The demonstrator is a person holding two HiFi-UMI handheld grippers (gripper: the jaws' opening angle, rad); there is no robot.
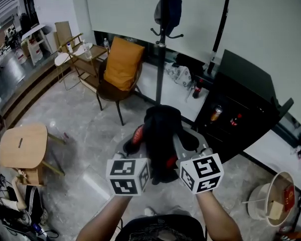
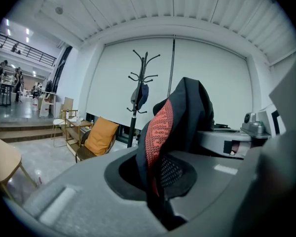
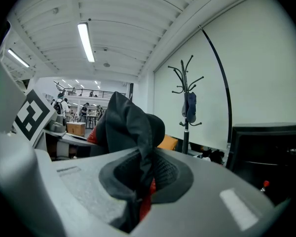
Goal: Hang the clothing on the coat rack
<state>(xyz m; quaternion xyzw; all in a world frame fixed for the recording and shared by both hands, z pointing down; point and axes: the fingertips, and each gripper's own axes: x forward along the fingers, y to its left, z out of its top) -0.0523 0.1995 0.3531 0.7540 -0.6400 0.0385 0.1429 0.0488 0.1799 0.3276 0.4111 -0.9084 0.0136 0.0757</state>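
Carry step: garment [image 1: 159, 134] held near, left tool [image 2: 156, 181] and right tool [image 3: 140, 184] each clenched on a fold; rack [image 1: 160, 59] stands far (a dark item [image 1: 168, 11] hangs there), so next likely a lift to a free hook.

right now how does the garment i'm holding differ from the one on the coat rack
The held garment is black with red patches; the hung item looks plain dark. The held garment is clamped in the left gripper and right gripper; the hung item dangles off the coat rack. Both are dark.
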